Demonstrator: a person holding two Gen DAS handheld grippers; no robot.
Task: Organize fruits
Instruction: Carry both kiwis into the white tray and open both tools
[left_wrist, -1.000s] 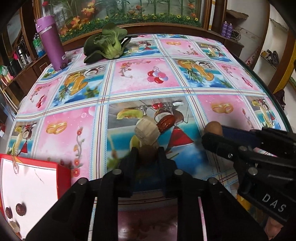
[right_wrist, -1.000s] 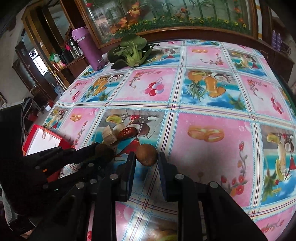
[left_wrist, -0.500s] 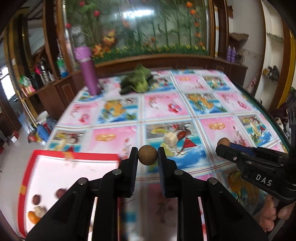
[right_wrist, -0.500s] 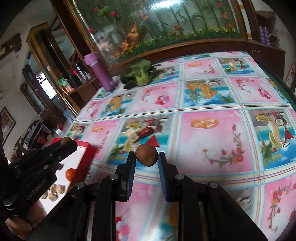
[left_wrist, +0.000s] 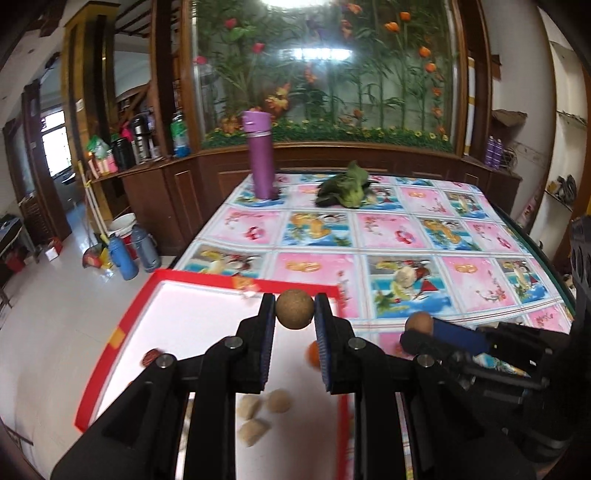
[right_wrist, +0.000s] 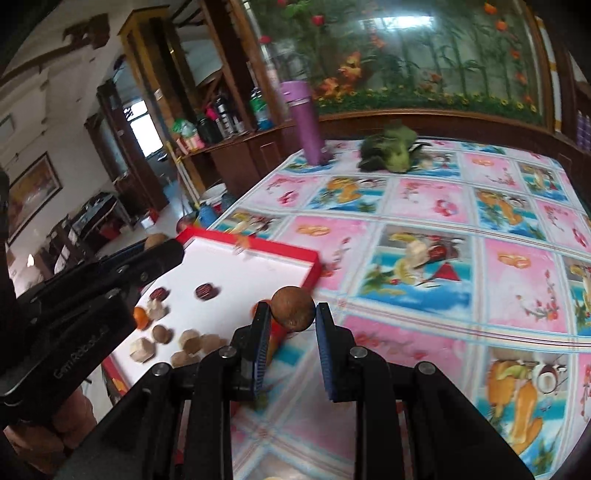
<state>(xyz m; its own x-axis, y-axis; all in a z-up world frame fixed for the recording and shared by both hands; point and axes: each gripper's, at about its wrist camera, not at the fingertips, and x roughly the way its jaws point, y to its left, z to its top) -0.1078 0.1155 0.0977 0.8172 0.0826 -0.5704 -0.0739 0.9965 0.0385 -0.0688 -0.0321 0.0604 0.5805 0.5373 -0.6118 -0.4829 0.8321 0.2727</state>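
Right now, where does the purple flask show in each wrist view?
Left wrist: purple flask stands upper centre-left, at the table's far edge, left of the greens.
Right wrist: flask sits upper centre, likewise left of the greens.
Shared landmark: the red tray at the near left.

- Table (left_wrist: 406, 225) with fruit-print cloth.
- Directly on it: red-rimmed tray (left_wrist: 207, 280), purple flask (left_wrist: 260, 158), leafy greens (left_wrist: 347, 184), loose fruit pieces (left_wrist: 410, 275).

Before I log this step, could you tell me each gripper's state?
Left gripper: shut on a round brown fruit.
Right gripper: shut on another brown fruit.
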